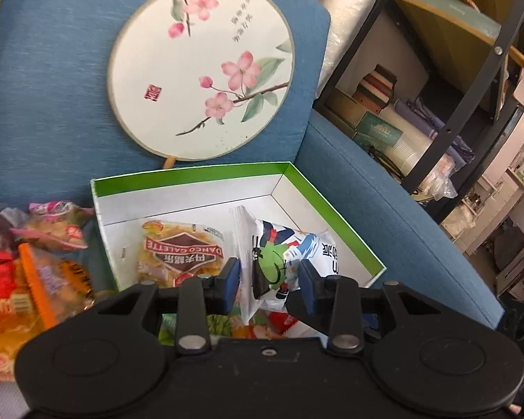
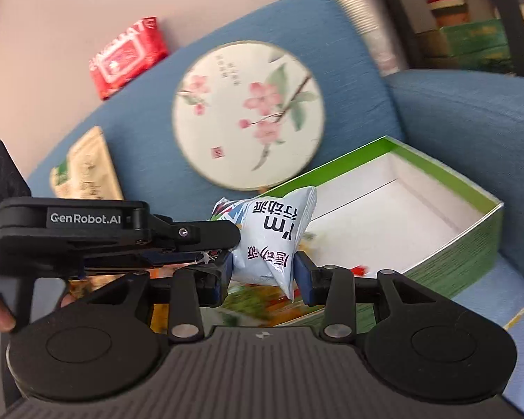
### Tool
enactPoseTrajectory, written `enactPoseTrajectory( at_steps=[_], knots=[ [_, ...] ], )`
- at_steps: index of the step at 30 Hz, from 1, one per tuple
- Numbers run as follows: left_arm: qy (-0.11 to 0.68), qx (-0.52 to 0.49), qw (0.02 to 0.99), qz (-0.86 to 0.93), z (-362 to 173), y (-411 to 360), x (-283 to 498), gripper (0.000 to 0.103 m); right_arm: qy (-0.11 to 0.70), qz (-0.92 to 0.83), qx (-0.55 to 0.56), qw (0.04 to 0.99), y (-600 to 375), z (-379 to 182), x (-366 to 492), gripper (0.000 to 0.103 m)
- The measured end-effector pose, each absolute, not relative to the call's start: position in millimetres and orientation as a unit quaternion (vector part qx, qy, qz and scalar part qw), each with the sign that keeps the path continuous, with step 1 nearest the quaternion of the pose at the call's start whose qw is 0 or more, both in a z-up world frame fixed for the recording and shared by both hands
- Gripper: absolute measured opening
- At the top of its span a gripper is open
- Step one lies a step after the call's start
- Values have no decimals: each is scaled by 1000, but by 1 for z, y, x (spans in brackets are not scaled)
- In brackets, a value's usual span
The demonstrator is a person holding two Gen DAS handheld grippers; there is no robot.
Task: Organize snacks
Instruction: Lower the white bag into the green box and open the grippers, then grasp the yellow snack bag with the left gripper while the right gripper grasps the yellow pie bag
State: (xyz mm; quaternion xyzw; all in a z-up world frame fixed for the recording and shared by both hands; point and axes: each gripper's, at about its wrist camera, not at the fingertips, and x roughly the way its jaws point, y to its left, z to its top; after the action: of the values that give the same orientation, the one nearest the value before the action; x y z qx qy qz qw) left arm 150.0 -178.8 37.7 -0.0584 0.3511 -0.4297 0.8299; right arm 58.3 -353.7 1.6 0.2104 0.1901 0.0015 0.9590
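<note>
A white-and-blue snack packet [image 1: 283, 255] [image 2: 272, 234] is held over the near edge of an open green-rimmed box [image 1: 192, 178] [image 2: 447, 174] on a blue sofa. My left gripper [image 1: 270, 276] is shut on one end of it; in the right wrist view that gripper [image 2: 213, 241] comes in from the left and pinches the packet's end. My right gripper [image 2: 263, 272] has its blue pads against both sides of the same packet. A yellow galette packet [image 1: 181, 251] lies inside the box.
A pile of snack packets [image 1: 28, 272] lies left of the box. A round floral fan [image 1: 202, 70] leans on the sofa back. A red wipes pack [image 2: 127, 56] and a tan pouch [image 2: 87, 171] sit further left. A black shelf [image 1: 464, 80] stands to the right.
</note>
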Motion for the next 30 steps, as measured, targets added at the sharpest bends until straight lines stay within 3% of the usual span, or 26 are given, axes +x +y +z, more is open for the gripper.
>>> enactPoseTrajectory(
  at_steps=[1, 2, 3, 4, 11, 18, 30],
  knots=[
    [347, -50, 834, -426, 36, -182, 151, 39, 190, -12, 203, 960, -353, -2, 61, 69],
    [345, -41, 839, -418, 34, -184, 152, 59, 191, -23, 197, 961, -352, -5, 66, 76],
    [347, -35, 844, -408, 31, -185, 154, 99, 194, -44, 187, 962, -351, -11, 70, 79],
    [346, -35, 850, -396, 30, -183, 154, 103, 204, -54, 180, 961, -352, -16, 73, 87],
    [322, -66, 874, -357, 48, -122, 127, 103, 156, -21, 160, 974, -336, 8, 44, 103],
    [313, -61, 895, -313, 59, -17, 78, 103, 182, 113, 168, 962, -294, 13, 30, 103],
    [375, -138, 897, -191, 7, 116, 54, 103, 316, 279, 209, 882, -207, -29, 38, 103]
  ],
)
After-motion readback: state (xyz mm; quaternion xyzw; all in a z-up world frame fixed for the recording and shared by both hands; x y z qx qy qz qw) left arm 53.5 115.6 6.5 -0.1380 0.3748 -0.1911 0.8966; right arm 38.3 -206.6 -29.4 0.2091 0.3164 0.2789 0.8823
